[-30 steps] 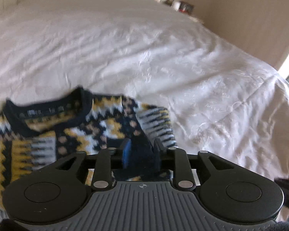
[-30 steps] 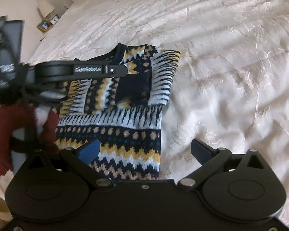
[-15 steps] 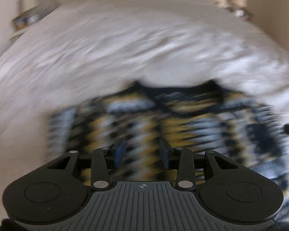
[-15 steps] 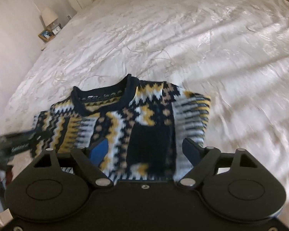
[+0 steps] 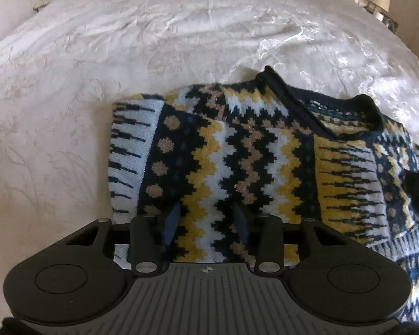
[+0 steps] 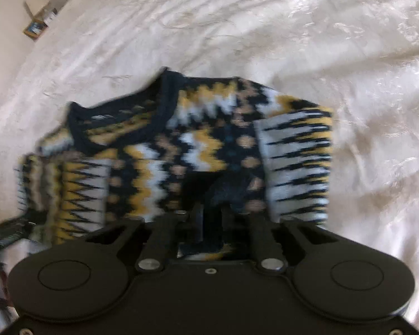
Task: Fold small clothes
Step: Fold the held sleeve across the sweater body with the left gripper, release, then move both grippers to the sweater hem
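Sweater (image 5: 251, 162) is spread flat on the white bedspread (image 5: 125, 42), sleeves folded in. Dark knit is being nipped by the closing right gripper (image 6: 212, 217); the left gripper (image 5: 206, 223), jaws part-open and widening, is poised over the near edge, gripping nothing. Both layers should be caught before lifting.

Daylit, soft, slightly washed out. Specular sheen on the white bedspread (image 5: 181, 42), strongest upper right of both views. Left wrist view sharp; right wrist view motion-blurred, sweater (image 6: 181, 150) pattern smeared. Heavy fisheye bowing and dark vignette in the corners. Shadows weak.
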Available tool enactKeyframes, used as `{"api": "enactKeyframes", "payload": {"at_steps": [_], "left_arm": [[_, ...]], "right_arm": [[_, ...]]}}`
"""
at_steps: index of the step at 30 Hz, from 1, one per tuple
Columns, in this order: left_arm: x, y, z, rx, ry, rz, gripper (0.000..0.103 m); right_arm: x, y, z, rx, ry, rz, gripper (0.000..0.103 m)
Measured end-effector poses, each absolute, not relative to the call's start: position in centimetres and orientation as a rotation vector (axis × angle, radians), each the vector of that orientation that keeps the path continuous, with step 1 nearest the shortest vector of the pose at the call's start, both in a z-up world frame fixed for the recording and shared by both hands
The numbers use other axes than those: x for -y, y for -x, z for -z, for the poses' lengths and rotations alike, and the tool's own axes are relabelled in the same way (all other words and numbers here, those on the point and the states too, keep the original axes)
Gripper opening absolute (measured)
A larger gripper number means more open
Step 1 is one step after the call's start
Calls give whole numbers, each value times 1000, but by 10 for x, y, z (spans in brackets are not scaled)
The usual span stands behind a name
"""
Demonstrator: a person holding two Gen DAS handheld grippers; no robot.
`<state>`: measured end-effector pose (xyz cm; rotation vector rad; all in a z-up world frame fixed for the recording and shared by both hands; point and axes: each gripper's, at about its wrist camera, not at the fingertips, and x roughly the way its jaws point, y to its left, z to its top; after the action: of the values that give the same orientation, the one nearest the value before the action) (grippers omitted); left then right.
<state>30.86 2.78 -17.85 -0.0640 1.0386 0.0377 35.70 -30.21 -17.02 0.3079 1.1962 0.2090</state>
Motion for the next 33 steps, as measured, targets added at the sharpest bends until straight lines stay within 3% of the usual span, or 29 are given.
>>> {"api": "enactKeyframes", "payload": {"at_steps": [5, 8, 13, 14, 17, 20, 21, 23, 25, 27, 33], "left_arm": [[-24, -302, 147, -919, 65, -17, 42], [-21, -306, 142, -919, 71, 7, 42], [-21, -318, 177, -1072, 13, 7, 42], [-23, -320, 183, -1091, 6, 14, 43], [-25, -322, 180, -1086, 2, 35, 43], [-25, -315, 168, -1047, 21, 30, 43], [-25, -309, 162, -1029, 35, 30, 43], [-24, -294, 154, -1000, 79, 30, 46], [-20, -274, 147, -986, 117, 46, 63], [-13, -253, 144, -985, 133, 77, 69], [19, -193, 145, -1031, 77, 148, 71]], "right_arm": [[301, -343, 118, -1048, -213, -134, 18], [309, -345, 120, -1062, -174, -63, 18], [311, -353, 157, -1154, -87, -12, 34], [309, -351, 159, -1150, -59, 7, 42], [307, -341, 151, -1115, -39, 61, 48], [303, -319, 133, -1055, -59, 25, 68], [298, -312, 129, -1044, -49, 10, 68], [290, -298, 124, -1036, -35, -23, 69], [281, -285, 124, -1043, -47, -55, 74], [277, -269, 125, -1047, -82, -80, 77], [268, -219, 134, -1100, -98, -162, 84]]}}
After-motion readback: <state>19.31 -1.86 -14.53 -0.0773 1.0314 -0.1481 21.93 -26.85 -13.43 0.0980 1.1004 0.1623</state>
